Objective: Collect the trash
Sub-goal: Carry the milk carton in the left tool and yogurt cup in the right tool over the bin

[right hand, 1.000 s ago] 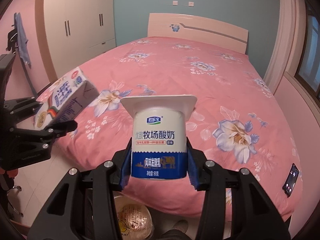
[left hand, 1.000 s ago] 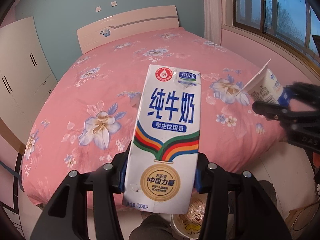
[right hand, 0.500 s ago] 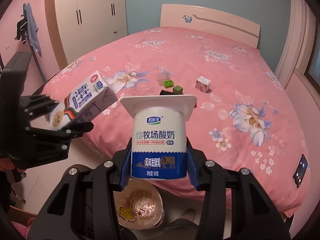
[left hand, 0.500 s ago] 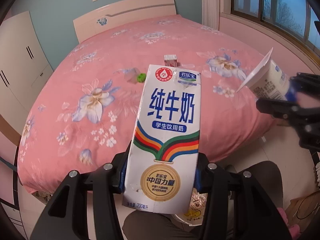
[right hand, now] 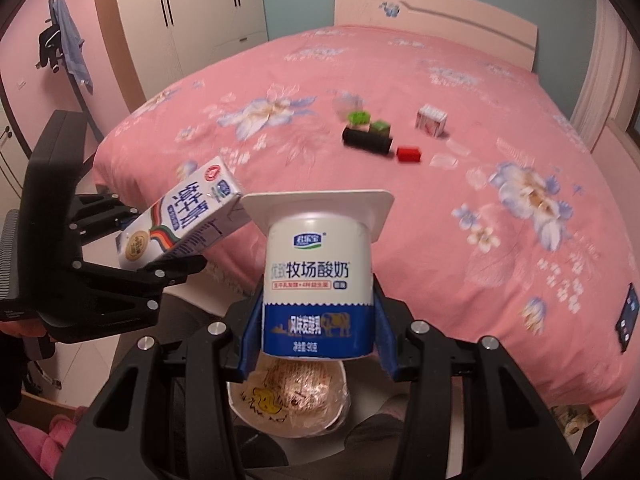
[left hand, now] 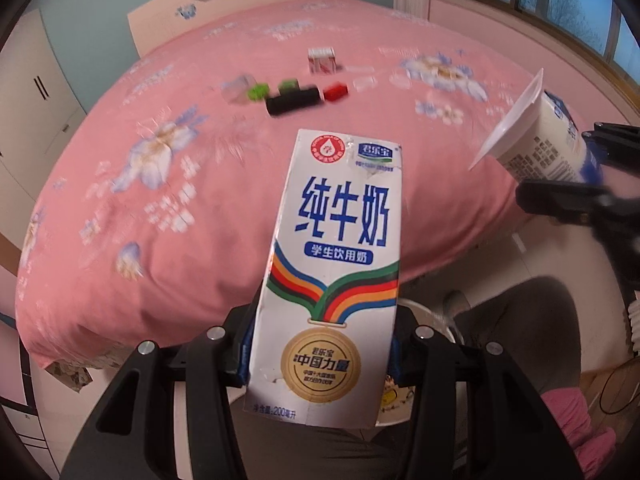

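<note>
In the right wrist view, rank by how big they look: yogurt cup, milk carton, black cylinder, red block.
1. yogurt cup, though it is nearest the camera
2. milk carton
3. black cylinder
4. red block

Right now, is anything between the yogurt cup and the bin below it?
Nothing visible: the yogurt cup in the right gripper hangs directly over the open white bin, which already holds wrappers.

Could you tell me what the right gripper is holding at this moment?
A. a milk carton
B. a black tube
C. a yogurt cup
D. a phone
C: the right gripper has its blue pads pressed on the sides of the yogurt cup; the milk carton is in the left gripper.
</note>
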Motion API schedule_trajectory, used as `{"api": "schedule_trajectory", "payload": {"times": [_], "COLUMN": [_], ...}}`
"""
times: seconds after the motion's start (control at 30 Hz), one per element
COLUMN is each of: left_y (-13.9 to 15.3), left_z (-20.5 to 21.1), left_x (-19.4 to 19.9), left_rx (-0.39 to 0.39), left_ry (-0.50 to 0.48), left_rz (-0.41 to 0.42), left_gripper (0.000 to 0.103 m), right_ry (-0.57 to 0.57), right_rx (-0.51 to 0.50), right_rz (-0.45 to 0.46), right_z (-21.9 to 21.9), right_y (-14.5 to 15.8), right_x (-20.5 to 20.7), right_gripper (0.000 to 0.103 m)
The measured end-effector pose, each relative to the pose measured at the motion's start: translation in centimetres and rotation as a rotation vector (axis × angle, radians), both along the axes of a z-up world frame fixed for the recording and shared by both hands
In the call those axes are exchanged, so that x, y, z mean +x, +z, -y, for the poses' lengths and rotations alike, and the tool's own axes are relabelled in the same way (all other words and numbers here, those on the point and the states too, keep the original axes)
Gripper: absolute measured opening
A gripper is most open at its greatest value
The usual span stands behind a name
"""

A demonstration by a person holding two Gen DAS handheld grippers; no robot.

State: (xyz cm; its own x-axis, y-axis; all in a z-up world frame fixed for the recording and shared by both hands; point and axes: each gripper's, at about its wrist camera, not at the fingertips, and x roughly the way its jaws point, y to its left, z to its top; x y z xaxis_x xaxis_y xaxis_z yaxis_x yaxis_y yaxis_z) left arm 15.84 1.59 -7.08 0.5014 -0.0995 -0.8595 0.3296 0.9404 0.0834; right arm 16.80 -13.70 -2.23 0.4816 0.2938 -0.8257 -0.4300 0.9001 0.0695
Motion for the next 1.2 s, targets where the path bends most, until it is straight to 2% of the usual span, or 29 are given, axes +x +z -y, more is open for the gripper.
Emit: {"api": "schedule_trajectory", "payload": {"times": [0.5,1.2], "left_y": [-7.7,-17.5], "left_z": [0.8,1.7], "left_x": [-1.3,-1.2], "left_rx": [-0.009,0.012], "left_ry": [-0.041,-0.032], "left_rz": [-0.158,-0.356], "left_gripper": [0.051,0.051], "right_ry": [0.008,0.009], "right_rx": [-0.013,-0.032], "right_rz": [-0.172,-0.431], "right_z": [0.0,-0.4], "right_y": [-8.5,-20.2], "right_x": [-1.3,-3.1], "right_gripper": [0.048,0.048]}}
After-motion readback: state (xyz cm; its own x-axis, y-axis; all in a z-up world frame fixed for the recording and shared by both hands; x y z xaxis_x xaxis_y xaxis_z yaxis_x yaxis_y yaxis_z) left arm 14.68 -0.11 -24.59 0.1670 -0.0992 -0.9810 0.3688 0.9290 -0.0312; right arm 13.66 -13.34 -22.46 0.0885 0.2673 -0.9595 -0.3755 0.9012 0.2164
